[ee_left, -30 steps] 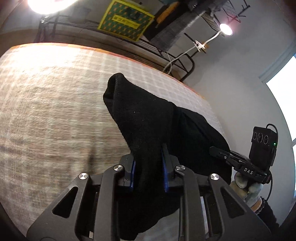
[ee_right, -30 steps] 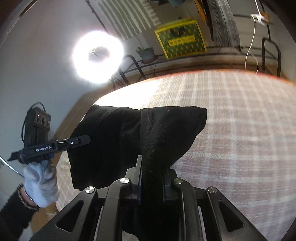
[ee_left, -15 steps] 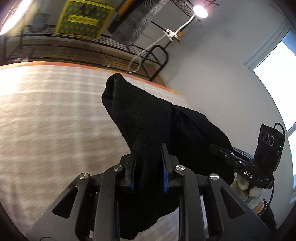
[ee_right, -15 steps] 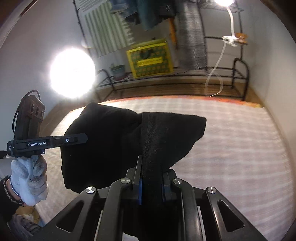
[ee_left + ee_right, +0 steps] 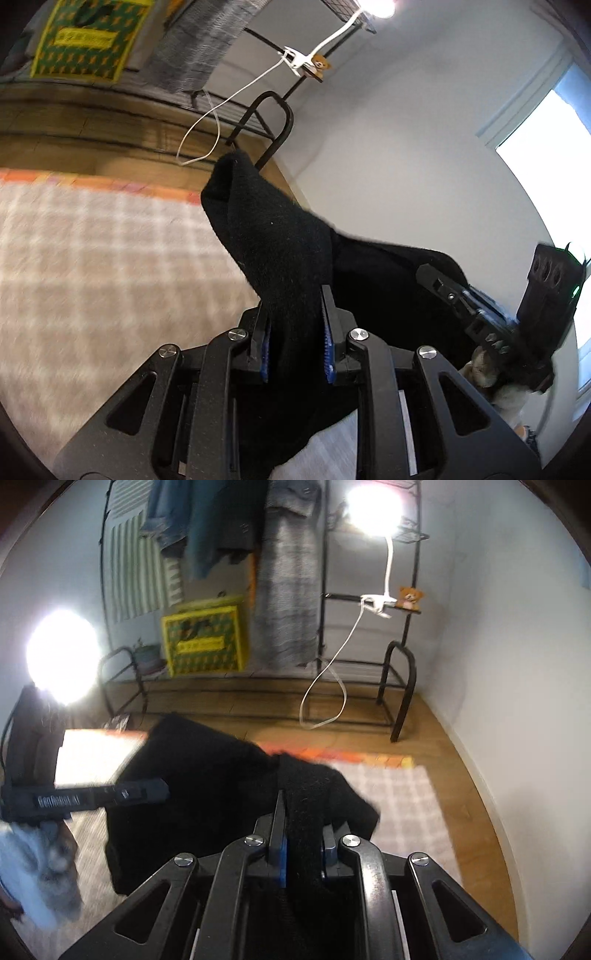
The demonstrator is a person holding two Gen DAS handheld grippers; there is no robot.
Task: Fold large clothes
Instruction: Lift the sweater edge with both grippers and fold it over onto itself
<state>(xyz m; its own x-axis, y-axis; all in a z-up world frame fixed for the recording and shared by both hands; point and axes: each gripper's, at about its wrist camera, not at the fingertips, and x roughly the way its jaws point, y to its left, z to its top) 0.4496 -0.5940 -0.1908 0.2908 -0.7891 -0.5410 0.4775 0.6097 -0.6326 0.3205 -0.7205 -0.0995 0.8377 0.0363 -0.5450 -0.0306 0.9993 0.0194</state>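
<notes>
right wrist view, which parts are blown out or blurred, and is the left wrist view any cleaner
Right wrist view: two lamps, the round one at left and the clip-on one on the rack, glare to pure white; the gloved hand and checked rug smear. Left wrist view: rug also streaked, window overexposed, but the black fleece garment between the blue pads stays sharp.

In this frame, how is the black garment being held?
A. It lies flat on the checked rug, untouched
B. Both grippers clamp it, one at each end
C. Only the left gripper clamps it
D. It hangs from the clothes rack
B: in the left wrist view the left gripper pinches a bunch of the black garment, and in the right wrist view the right gripper has the cloth between its pads too.
</notes>
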